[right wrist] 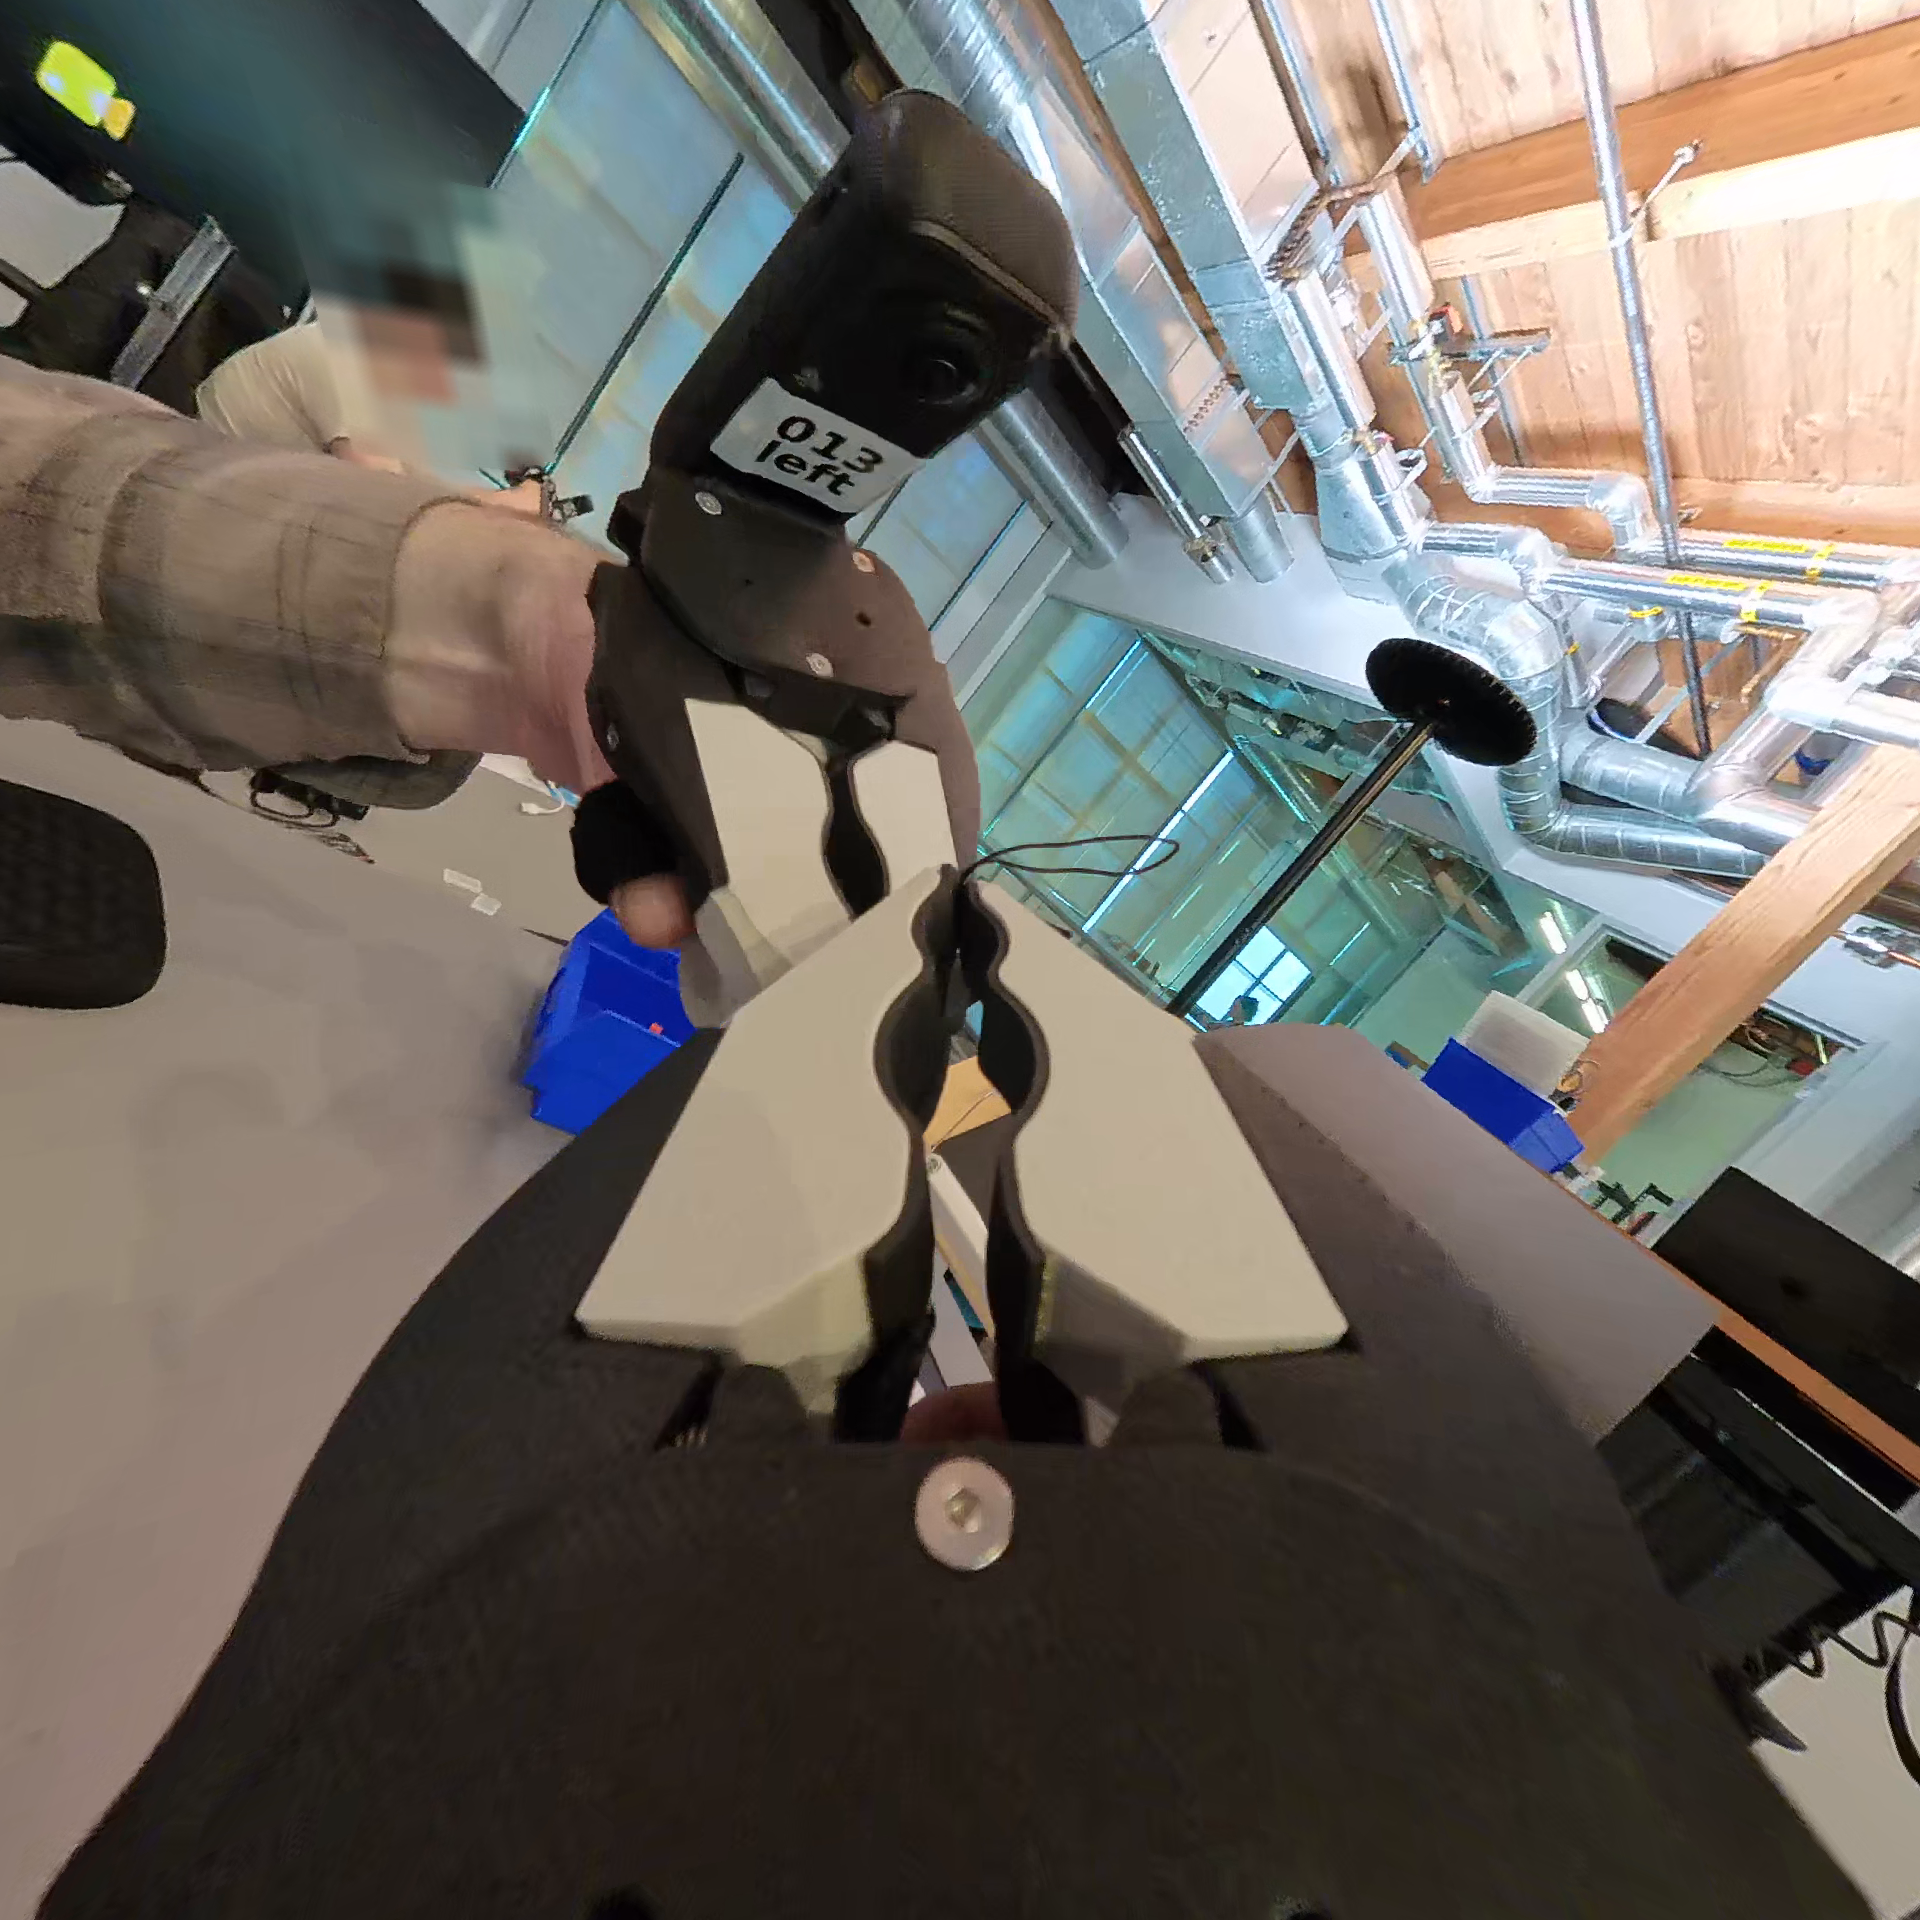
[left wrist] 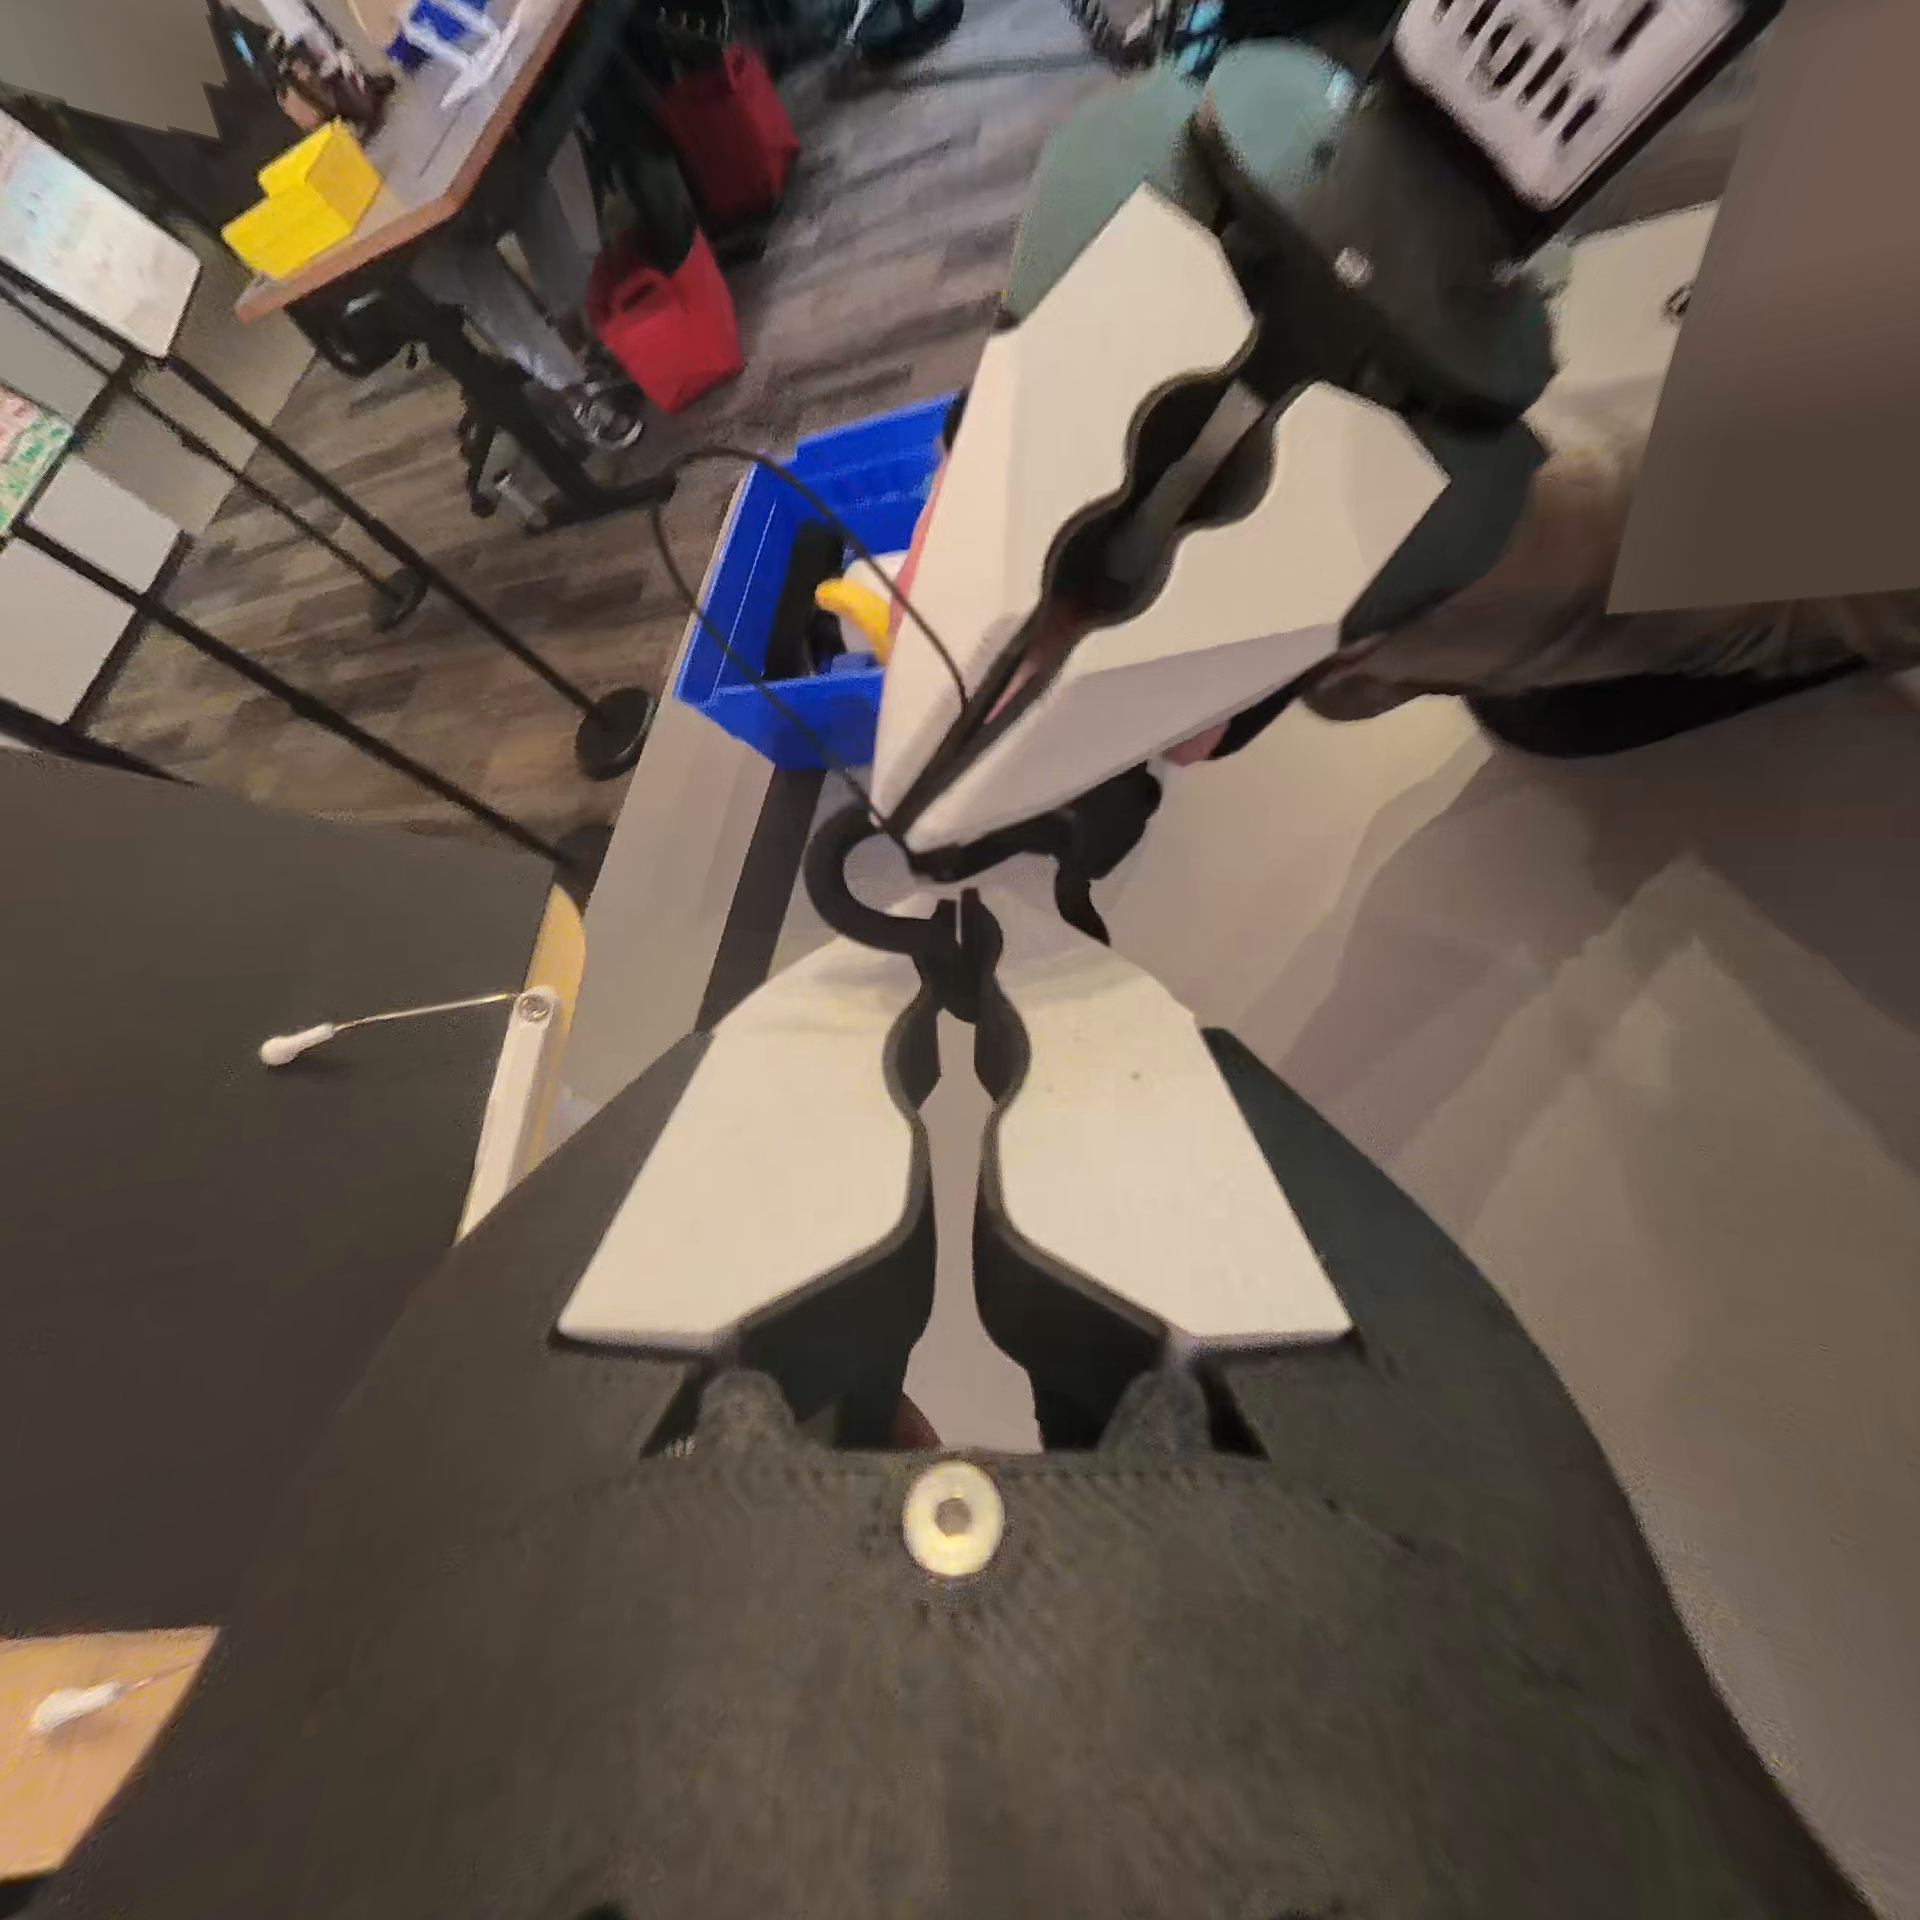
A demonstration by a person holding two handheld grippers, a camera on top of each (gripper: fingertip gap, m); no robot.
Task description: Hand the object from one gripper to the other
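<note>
My left gripper (left wrist: 961,971) has its white, wavy-edged fingers pressed nearly together on the lower part of a small black plastic hook-shaped clip (left wrist: 894,894), whose open ring curls up just past the fingertips; my right gripper (left wrist: 904,847) comes down from the upper right in the left wrist view, its fingers likewise drawn together, their tips pinching the upper part of the same clip, so both grippers touch it at once and it hangs in the air above the pale grey counter (left wrist: 1558,1039); a thin black cord (left wrist: 727,540) loops up and away from the clip; behind it, on the far edge of the counter, stands a blue plastic bin (left wrist: 790,686) with a yellow item inside; in the right wrist view my right gripper (right wrist: 956,904) shows its tips closed on the black piece, the cord (right wrist: 1081,857) trailing out to the right, and my left gripper (right wrist: 831,862) stands just beyond, held by a hand (right wrist: 499,644) in a plaid sleeve; whether its tips are closed I cannot tell from that view.
</note>
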